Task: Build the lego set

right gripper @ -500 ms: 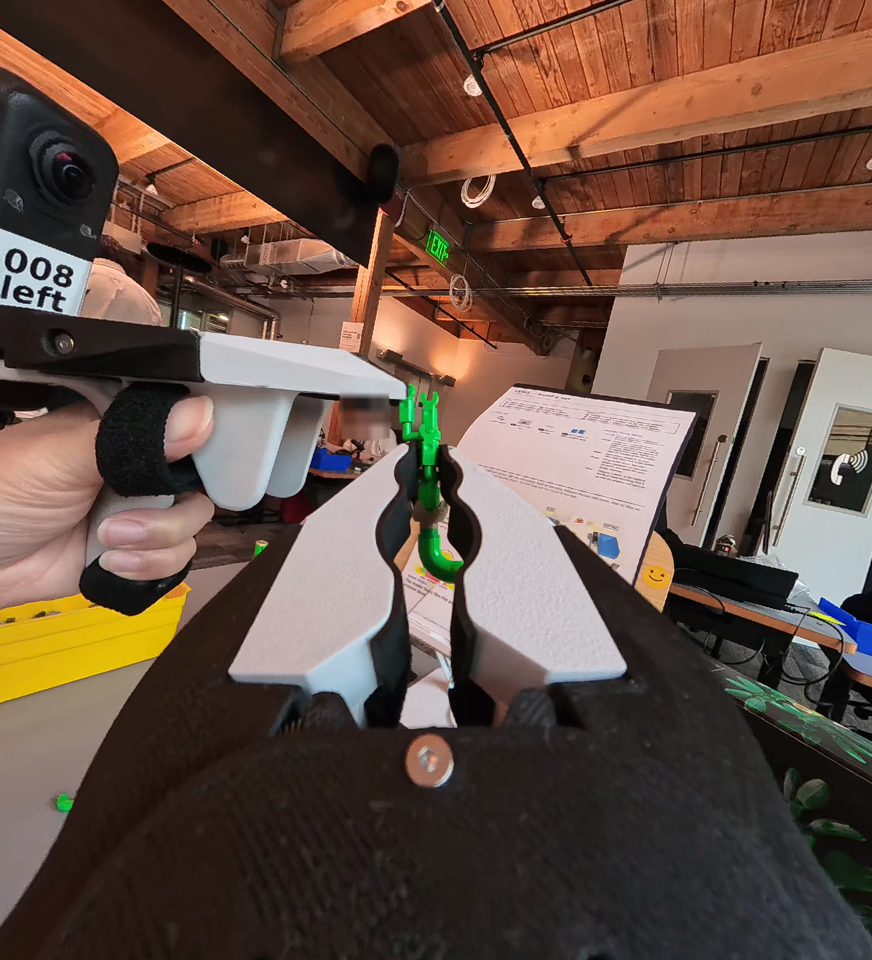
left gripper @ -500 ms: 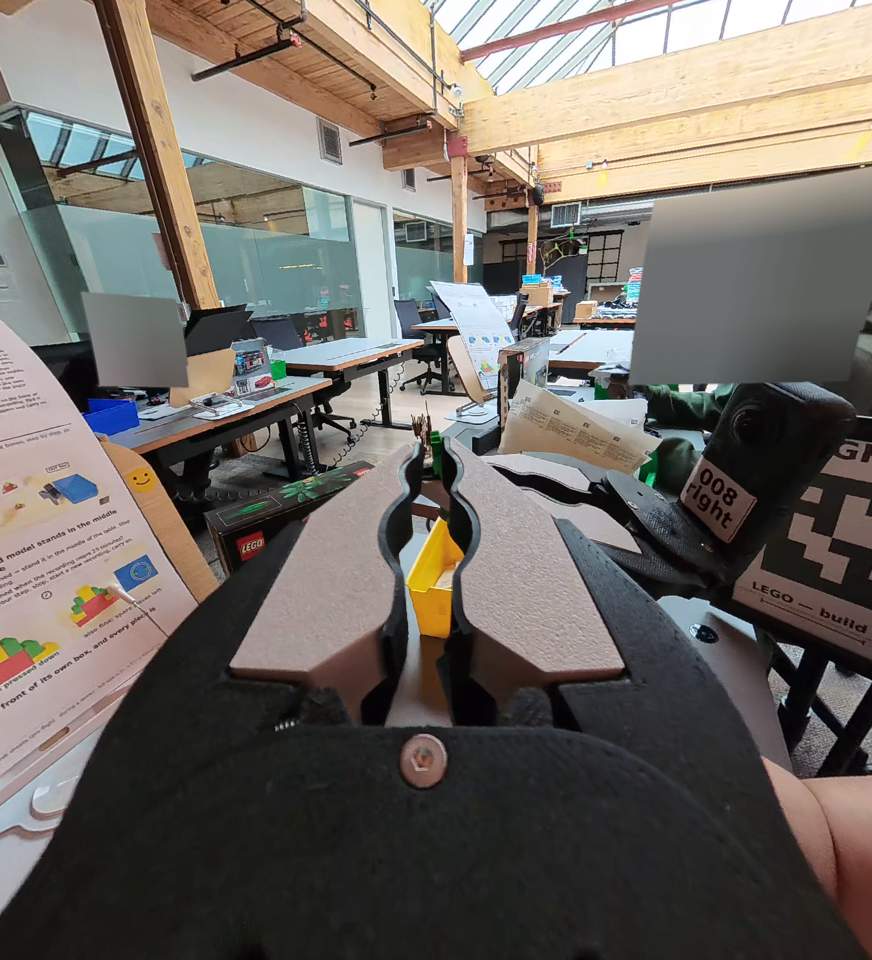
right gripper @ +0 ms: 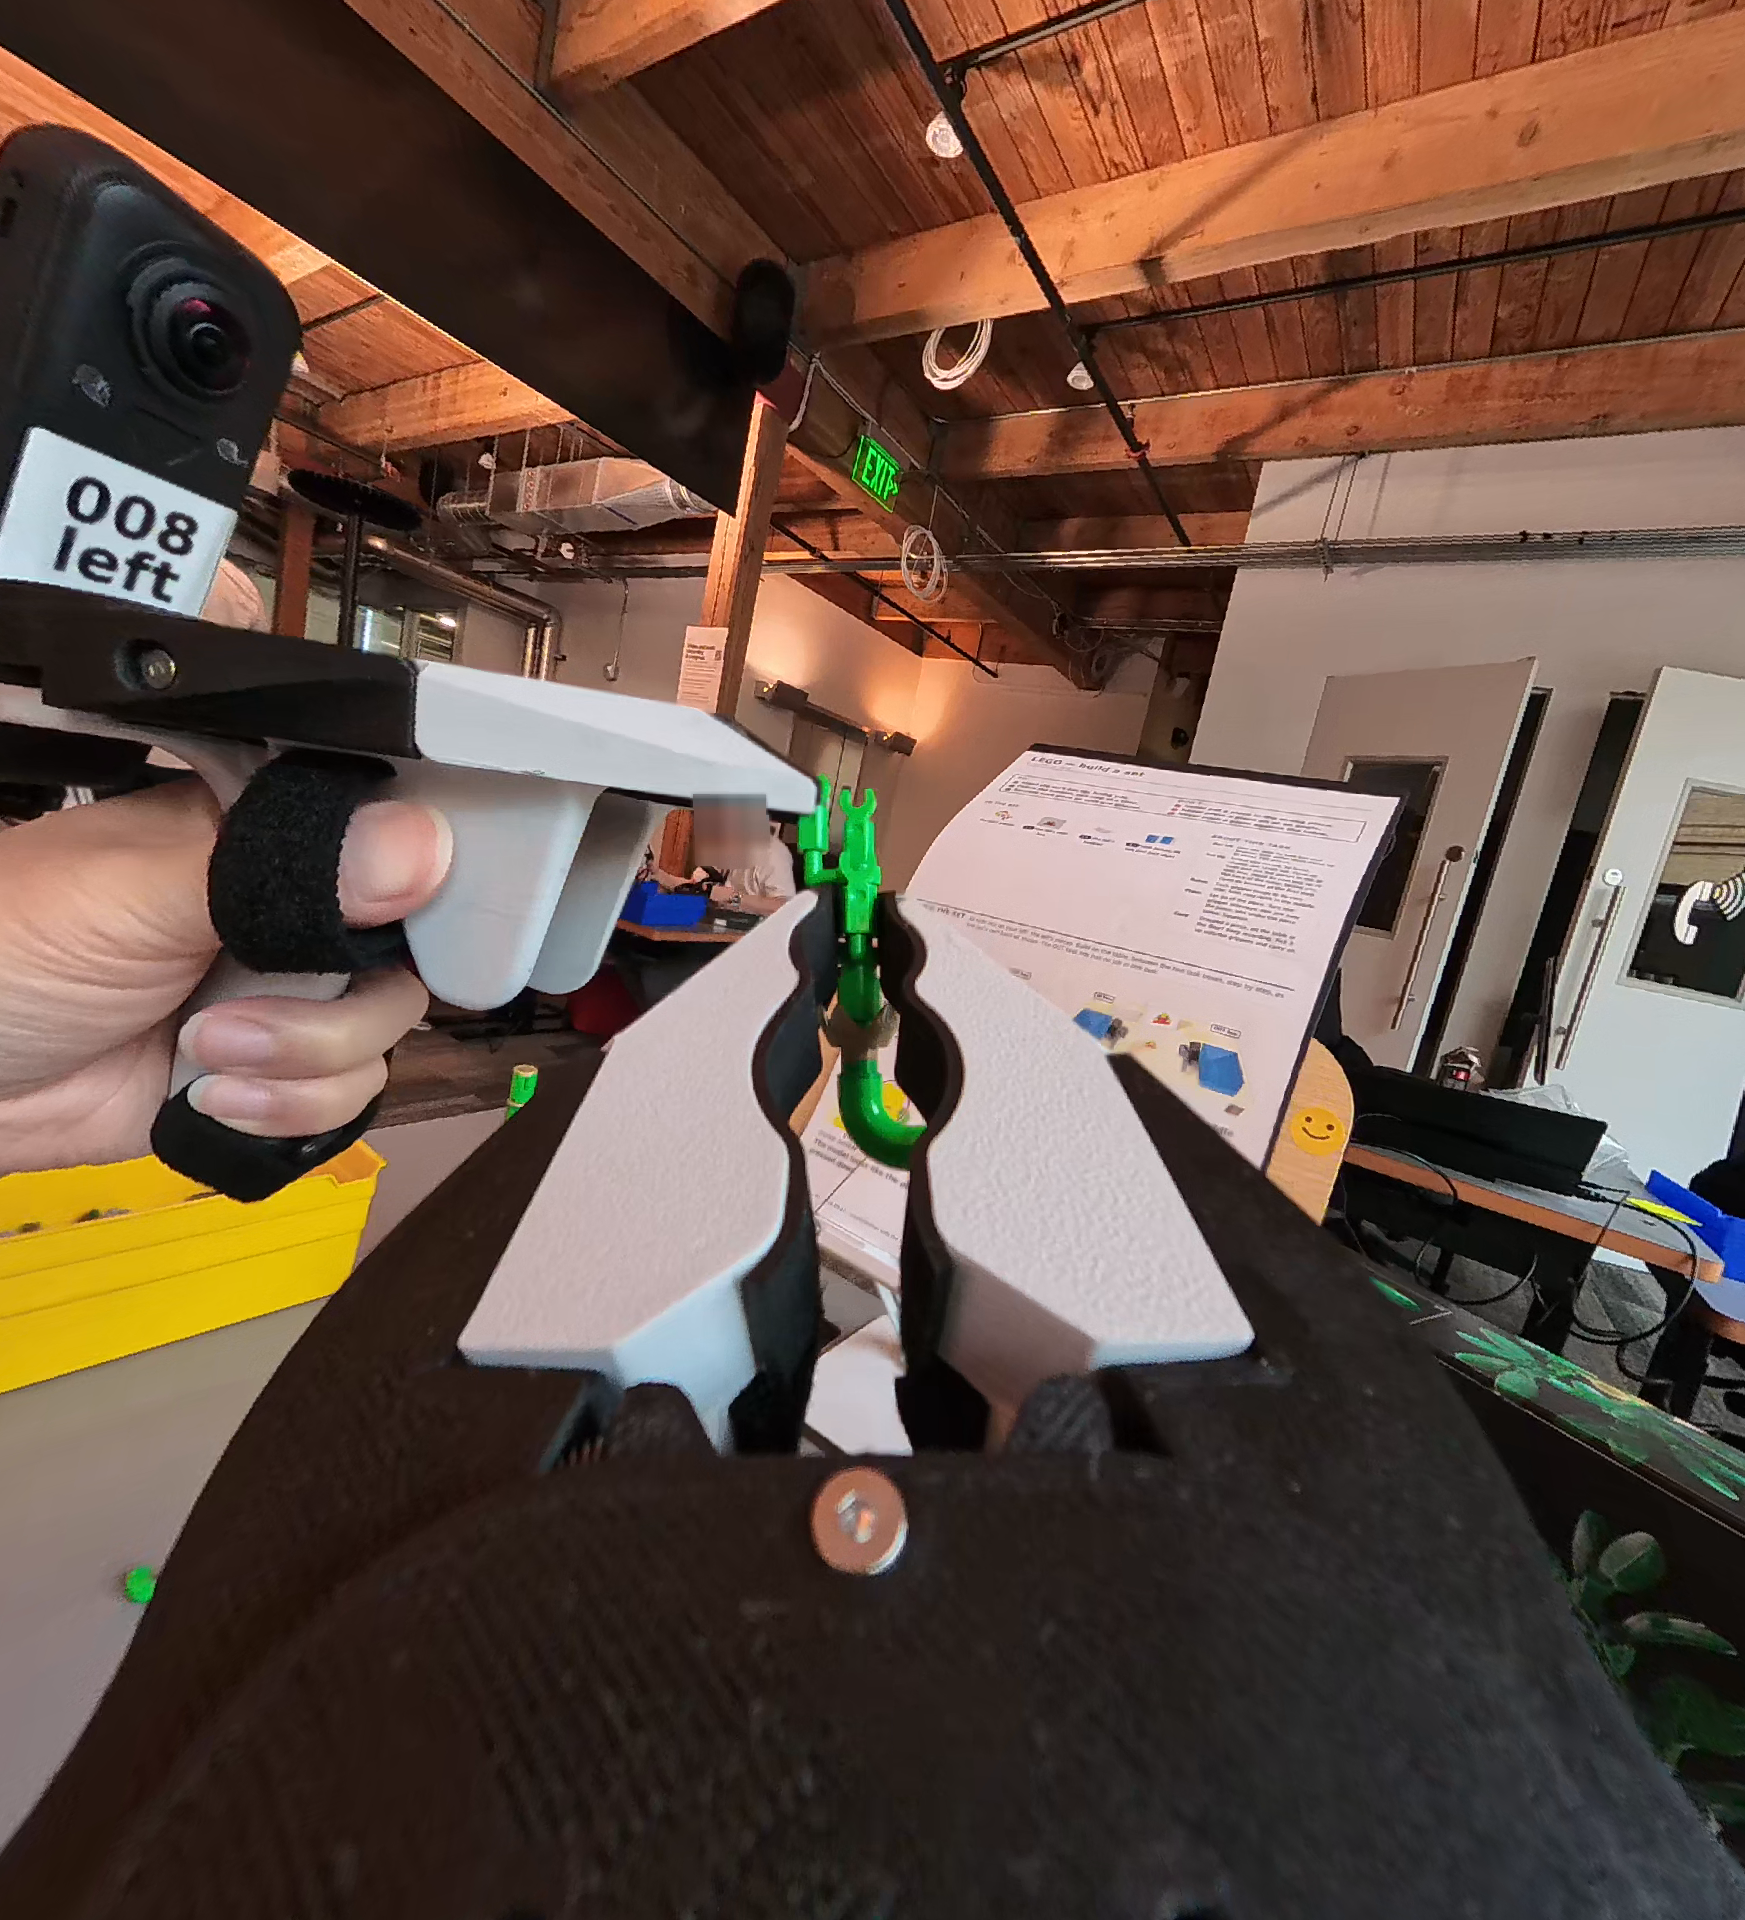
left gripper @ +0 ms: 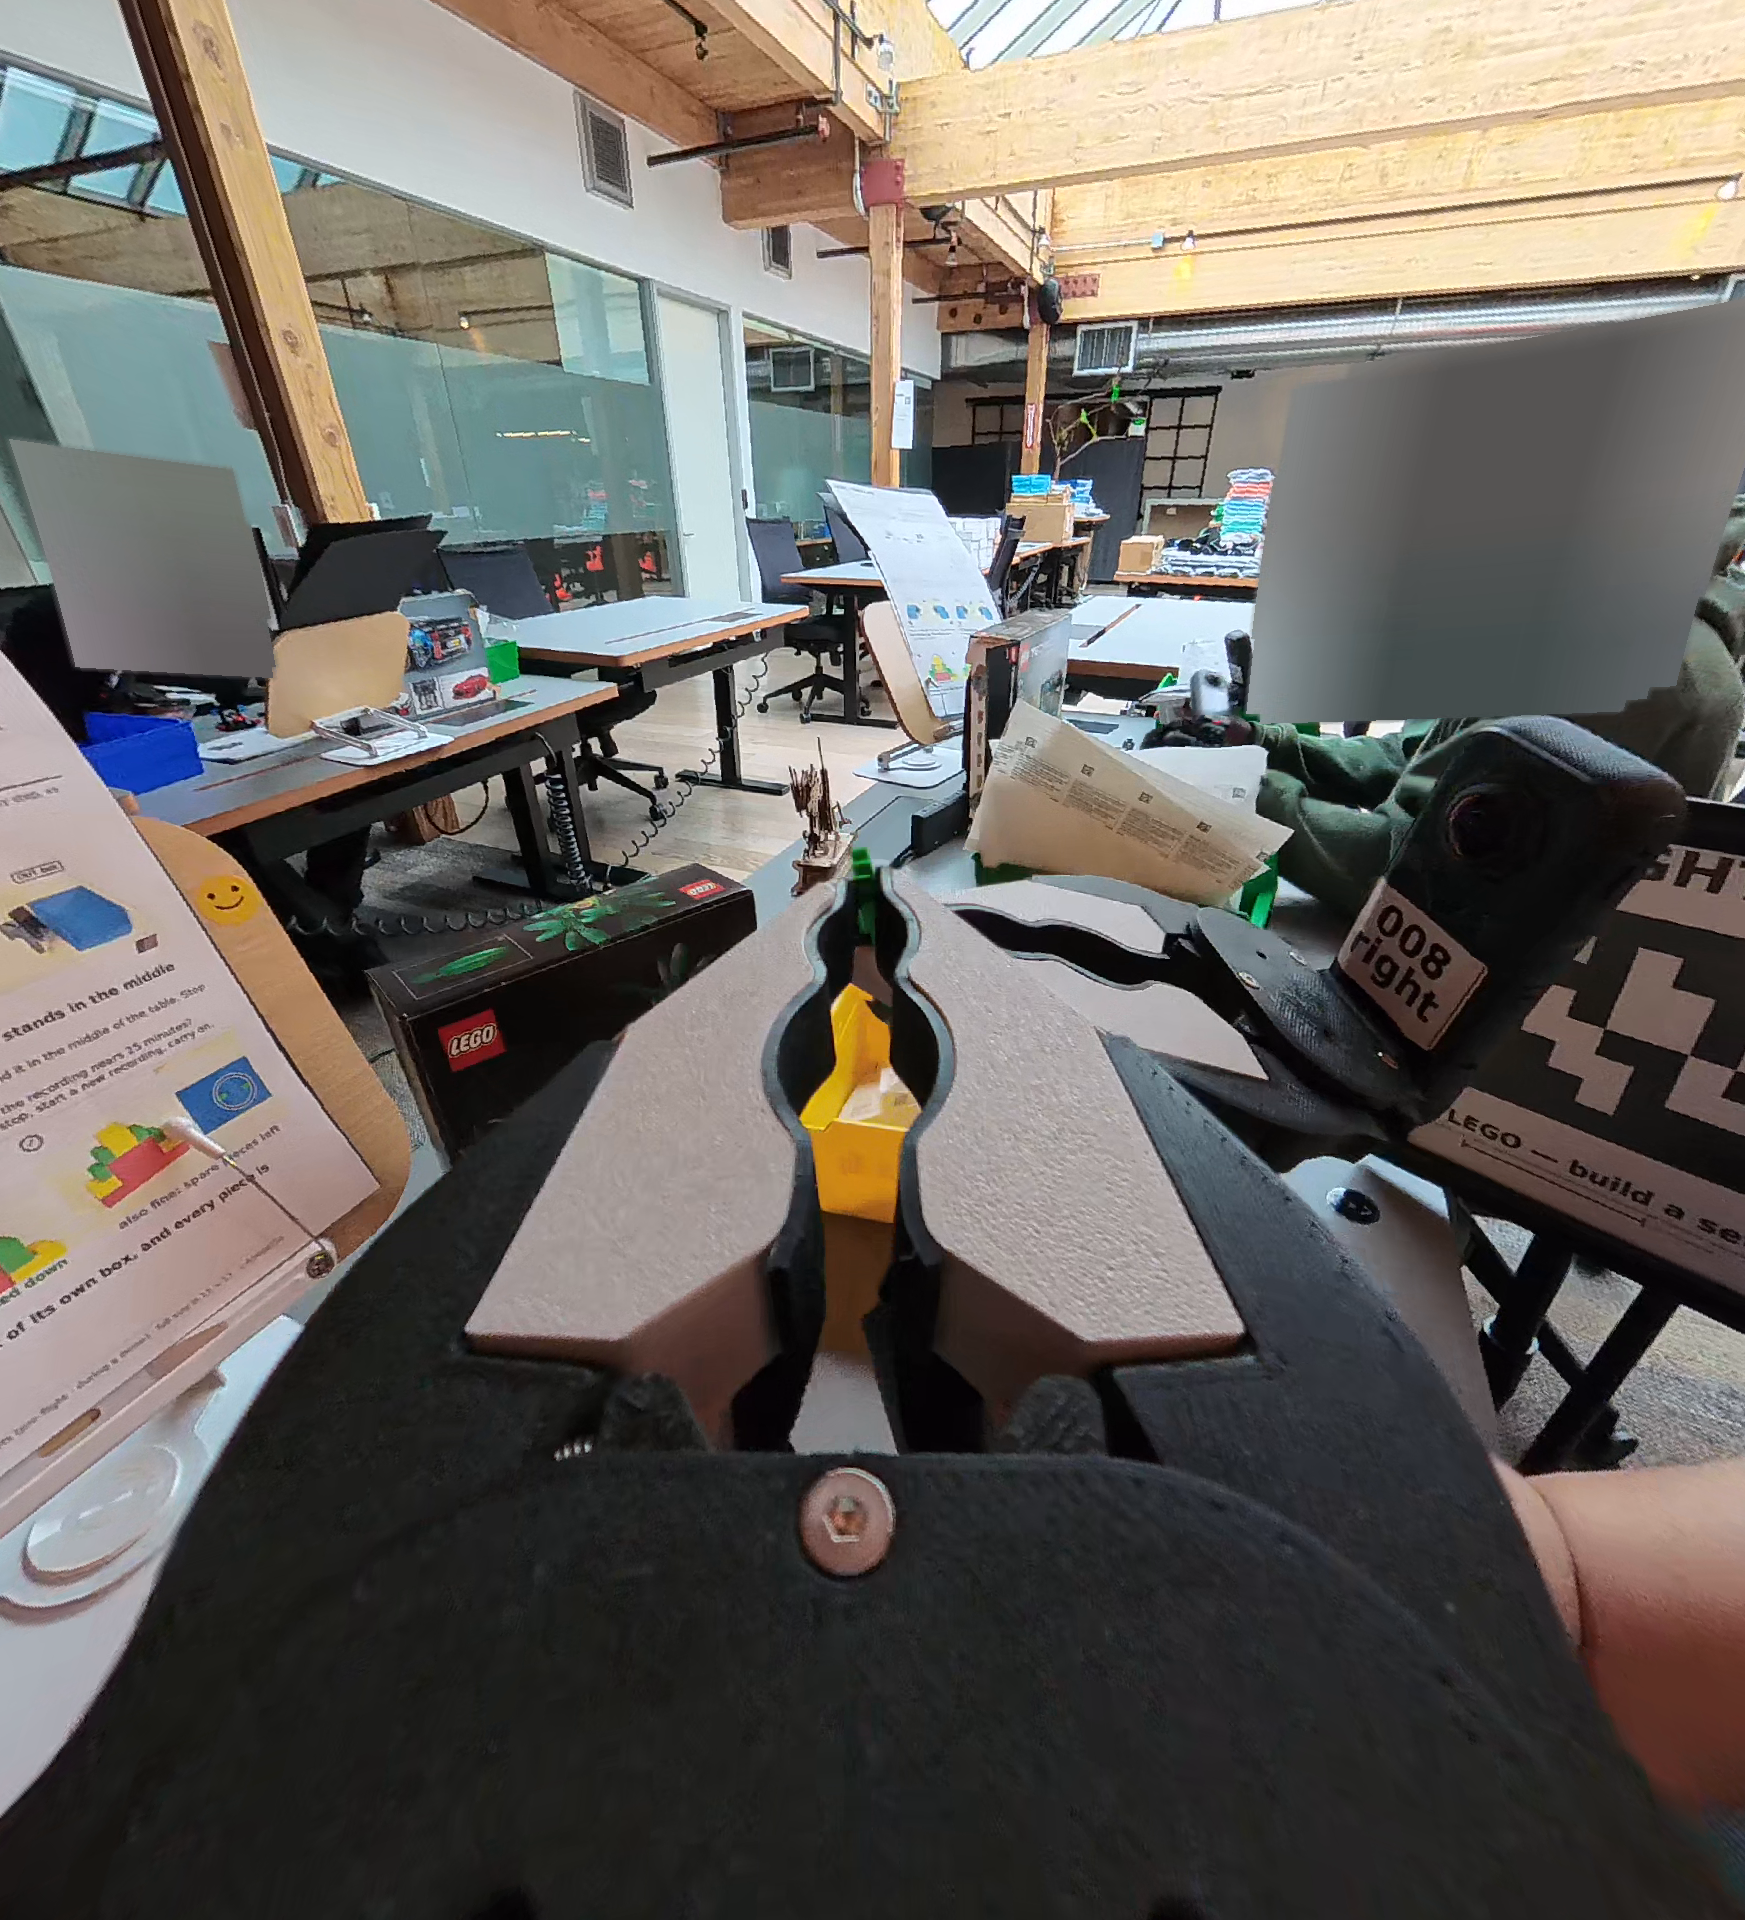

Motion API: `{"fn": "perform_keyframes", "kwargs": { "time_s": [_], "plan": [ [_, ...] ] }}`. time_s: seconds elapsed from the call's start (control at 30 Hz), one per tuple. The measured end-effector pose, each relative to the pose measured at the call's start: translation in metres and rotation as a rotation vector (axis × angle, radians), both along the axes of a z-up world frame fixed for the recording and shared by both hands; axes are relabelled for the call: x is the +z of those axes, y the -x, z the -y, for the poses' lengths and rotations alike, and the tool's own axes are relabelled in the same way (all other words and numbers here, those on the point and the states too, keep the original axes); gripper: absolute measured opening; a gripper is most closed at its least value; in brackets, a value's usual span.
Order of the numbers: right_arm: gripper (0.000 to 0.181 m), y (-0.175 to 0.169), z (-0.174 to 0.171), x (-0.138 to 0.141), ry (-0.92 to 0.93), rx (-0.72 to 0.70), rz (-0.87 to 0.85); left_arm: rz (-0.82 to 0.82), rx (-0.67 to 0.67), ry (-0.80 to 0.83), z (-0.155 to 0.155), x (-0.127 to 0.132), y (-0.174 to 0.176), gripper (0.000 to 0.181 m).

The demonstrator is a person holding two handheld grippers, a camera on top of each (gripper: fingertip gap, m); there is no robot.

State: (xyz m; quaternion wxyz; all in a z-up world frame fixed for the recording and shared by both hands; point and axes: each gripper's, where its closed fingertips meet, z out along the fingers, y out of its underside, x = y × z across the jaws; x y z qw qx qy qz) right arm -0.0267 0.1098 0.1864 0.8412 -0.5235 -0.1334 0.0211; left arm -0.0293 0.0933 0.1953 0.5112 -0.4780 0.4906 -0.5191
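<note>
Right gripper (right gripper: 855, 914) pinches a green stem (right gripper: 855, 966) at frame centre: upright, forked top, hooked bottom. Left gripper (left gripper: 866, 902) pinches a small green piece (left gripper: 860, 873).

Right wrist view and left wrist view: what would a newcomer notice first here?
In the right wrist view, the bright green stem piece pinched upright between the right tool's white fingers, its forked tips poking above them. To its left, a hand holds the left tool's handle over a yellow bin. In the left wrist view, a small green piece sits at the left tool's tips.
</note>
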Motion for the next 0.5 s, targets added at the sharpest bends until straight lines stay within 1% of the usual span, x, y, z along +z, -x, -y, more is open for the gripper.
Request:
{"fn": "perform_keyframes", "kwargs": {
  "time_s": [0.03,0.5],
  "plan": [
    [0.003,-0.0004,-0.0009,-0.0009,0.006,-0.001,-0.001,-0.005,0.007,-0.005,-0.0009,-0.0011,-0.0003,0.001],
    [0.003,-0.0026,-0.0054,-0.0051,0.024,-0.009,-0.022,-0.022,0.024,-0.009,-0.0051,-0.0065,-0.0023,0.001]
  ]
}}
